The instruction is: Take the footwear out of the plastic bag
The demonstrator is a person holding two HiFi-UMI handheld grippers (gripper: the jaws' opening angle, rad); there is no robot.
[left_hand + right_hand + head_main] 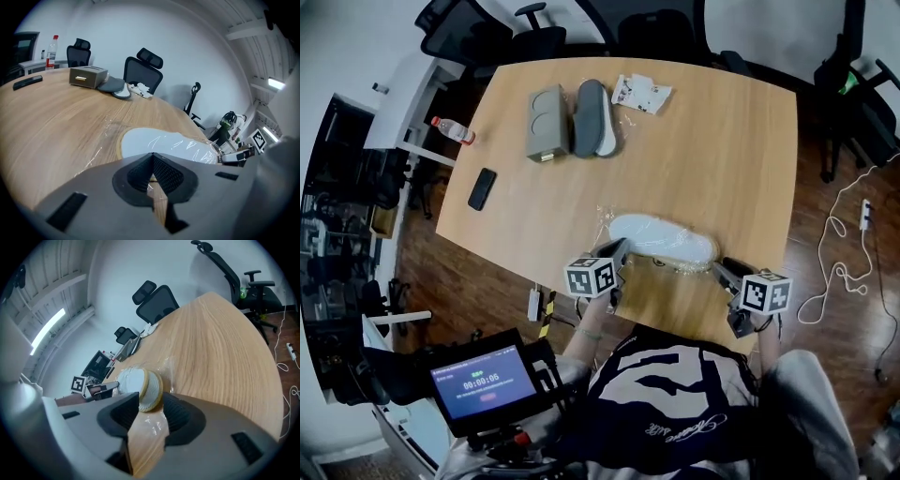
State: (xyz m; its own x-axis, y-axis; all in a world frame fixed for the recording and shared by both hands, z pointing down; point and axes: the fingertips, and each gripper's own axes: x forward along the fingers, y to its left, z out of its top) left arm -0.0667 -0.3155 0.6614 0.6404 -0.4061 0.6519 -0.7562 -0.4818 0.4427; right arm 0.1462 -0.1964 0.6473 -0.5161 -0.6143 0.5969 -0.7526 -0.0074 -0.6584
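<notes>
A white slipper [664, 241] lies inside a clear plastic bag [609, 223] near the table's front edge. My left gripper [621, 249] is at the slipper's left end, its tips low over the bag's loose film. In the left gripper view the slipper [161, 143] lies just beyond the left gripper [152, 157], whose pads meet at the tips; film glints under them, and I cannot tell whether it is pinched. My right gripper [719, 267] is at the other end. There the right gripper [151, 401] stands open, the bagged slipper's end [140, 385] between its tips, untouched by the pads.
Farther back on the wooden table [722, 159] lie a grey slipper [592, 117], a grey box [546, 122], a crumpled wrapper [640, 92], a black phone [482, 188] and a bottle [452, 130]. Office chairs [534, 33] ring the far side. A cable [839, 253] lies on the floor to the right.
</notes>
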